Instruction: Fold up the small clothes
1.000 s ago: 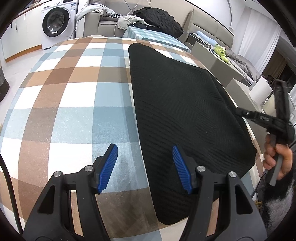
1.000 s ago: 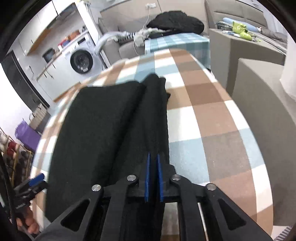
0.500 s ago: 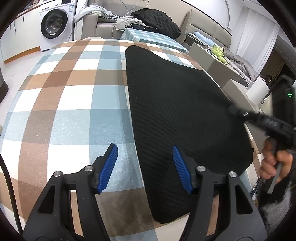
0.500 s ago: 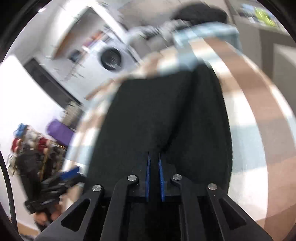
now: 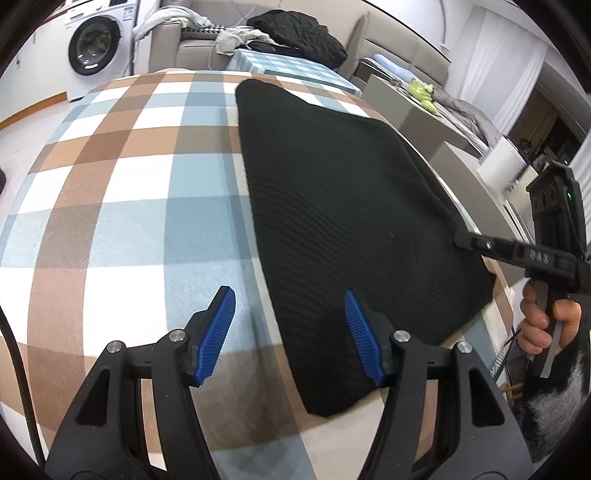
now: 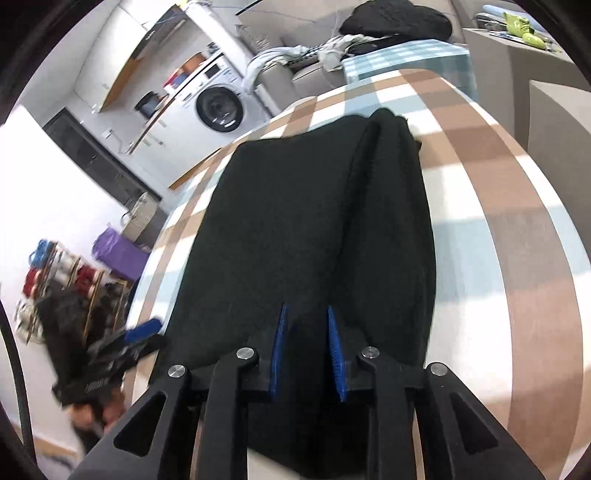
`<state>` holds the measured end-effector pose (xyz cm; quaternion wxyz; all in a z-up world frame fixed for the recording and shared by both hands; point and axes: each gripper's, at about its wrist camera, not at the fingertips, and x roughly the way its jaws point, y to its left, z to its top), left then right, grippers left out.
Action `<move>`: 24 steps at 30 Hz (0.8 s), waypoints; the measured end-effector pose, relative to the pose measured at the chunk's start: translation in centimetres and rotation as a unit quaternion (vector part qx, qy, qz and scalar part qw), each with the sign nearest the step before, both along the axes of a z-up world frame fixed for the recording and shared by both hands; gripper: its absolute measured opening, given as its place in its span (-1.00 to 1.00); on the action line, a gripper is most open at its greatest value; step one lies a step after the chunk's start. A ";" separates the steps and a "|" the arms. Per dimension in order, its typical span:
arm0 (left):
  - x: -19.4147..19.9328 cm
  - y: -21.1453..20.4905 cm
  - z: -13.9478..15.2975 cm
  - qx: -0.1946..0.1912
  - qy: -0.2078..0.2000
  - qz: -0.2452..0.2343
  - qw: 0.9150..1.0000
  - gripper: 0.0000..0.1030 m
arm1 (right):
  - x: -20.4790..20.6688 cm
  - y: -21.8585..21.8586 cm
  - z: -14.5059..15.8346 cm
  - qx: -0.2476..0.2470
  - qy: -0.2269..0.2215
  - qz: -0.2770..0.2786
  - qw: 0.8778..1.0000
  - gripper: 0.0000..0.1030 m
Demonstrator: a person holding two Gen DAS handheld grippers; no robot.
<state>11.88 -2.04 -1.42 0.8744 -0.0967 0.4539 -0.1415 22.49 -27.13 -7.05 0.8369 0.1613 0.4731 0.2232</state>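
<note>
A black ribbed knit garment (image 5: 343,221) lies flat on a bench covered with a brown, pale-blue and white checked cloth (image 5: 122,206), stretching from the near edge toward the far end. From the right wrist view the same garment (image 6: 295,229) shows a long fold running down its right side, where one layer lies doubled over another.

The left gripper (image 5: 291,332) hangs over the near part of the bench, its blue ribbed fingers (image 5: 218,332) spread well apart with nothing held between them; the left finger stands above bare cloth and the right one above the garment's near left edge.

The right gripper (image 6: 308,354) points down along the garment's length. Its blue fingers (image 6: 335,354) have just been opening and now stand a little apart, with dark knit fabric seen between and under them; the pads do not press on it. In the left wrist view this gripper reaches in from the right, its black tip at the garment's right edge, and a person's hand (image 5: 546,325) grips its handle at the frame's edge.

Behind the bench stand a white front-loading washing machine (image 5: 98,50) and a beige sofa (image 5: 184,40) piled with clothes, among them a black quilted jacket (image 5: 295,33). A second small table in blue checked cloth (image 6: 406,59) stands beyond the bench's far end.
</note>
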 end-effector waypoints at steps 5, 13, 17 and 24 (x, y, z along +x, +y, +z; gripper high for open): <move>-1.8 -1.3 -0.2 0.006 -0.003 -0.042 0.999 0.14 | -3.4 0.8 -0.3 -0.019 -0.005 0.049 0.999 -0.46; -3.2 -2.3 -0.3 0.042 -0.007 -0.064 0.997 0.14 | -4.5 1.3 2.5 -0.042 -0.084 0.096 0.991 -0.86; -3.4 -2.0 -0.5 0.052 -0.001 -0.059 0.997 0.14 | -4.0 1.1 0.5 -0.110 -0.039 0.077 0.990 -0.85; -2.1 -1.1 -0.4 0.033 -0.004 -0.026 0.999 0.14 | -3.8 -1.1 1.4 -0.070 -0.038 0.017 0.997 -0.02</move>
